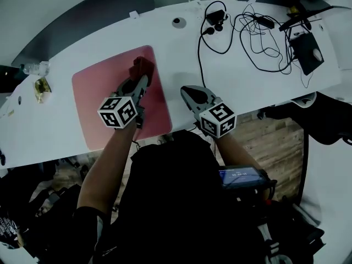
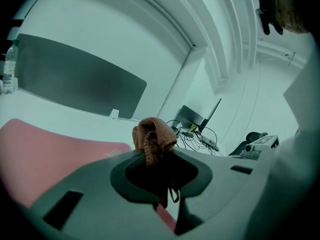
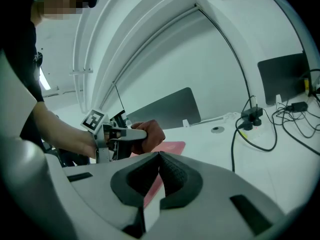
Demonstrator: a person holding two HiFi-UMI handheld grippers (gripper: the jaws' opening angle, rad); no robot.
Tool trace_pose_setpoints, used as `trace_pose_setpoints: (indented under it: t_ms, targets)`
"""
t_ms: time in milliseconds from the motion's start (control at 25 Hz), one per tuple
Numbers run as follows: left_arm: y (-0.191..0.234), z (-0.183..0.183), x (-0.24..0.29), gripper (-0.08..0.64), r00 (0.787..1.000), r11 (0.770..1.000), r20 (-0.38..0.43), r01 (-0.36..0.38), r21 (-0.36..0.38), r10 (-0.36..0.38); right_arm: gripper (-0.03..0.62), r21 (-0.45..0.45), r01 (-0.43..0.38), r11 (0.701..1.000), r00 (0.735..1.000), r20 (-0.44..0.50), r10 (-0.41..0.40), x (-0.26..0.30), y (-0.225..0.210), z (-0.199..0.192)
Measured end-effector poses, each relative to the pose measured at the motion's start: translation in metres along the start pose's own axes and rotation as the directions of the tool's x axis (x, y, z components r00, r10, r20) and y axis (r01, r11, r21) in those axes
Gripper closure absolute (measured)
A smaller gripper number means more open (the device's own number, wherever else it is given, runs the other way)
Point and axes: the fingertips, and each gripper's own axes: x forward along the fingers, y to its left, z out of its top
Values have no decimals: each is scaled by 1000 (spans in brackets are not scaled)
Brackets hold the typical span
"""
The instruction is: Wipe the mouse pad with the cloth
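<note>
While the left claw [image 2: 159,159] clamps a bunched brown knitted cloth [image 2: 152,134], the cloth sits over the flat pink rectangular mouse pad's [image 1: 104,87] far corner. Cloth-to-pad contact is hidden. The right claw [image 3: 159,156] is closed, empty.

Office workspace: long white counter [image 1: 181,59], grey divider screen [image 1: 93,12] along its far edge, tangled cables [image 1: 263,43] upper right, wood floor [image 1: 275,139].

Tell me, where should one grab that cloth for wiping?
By its bunched middle, from the desk's near side, as the left tool does now: the cloth is crumpled into a wad, so pinching its folds leaves a lump beyond the tips to rub the pad.
</note>
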Motion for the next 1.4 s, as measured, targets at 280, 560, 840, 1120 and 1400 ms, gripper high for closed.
trace_pose_setpoints:
  t_ms: [280,560,840,1120,1400]
  targets:
    - [0,-22,-68,486,1000,1000,12,3,18,-3,567,-61,-42,997,999,12,43,-1,47,3]
    - [-1,-52,-132,486,1000,999,7,12,39,-12,568,-112,-86,990,996,-2,86,3,90,-6]
    - [3,-64,-179,486,1000,998,29,8,61,-10,568,-139,-99,985,995,-20,97,4,118,-19]
    - [14,-76,-212,486,999,998,43,-15,55,12,568,-137,-100,985,995,-44,95,4,138,-36]
    - [24,-86,-232,486,999,999,46,-19,45,17,568,-150,-109,983,993,-59,101,12,157,-43]
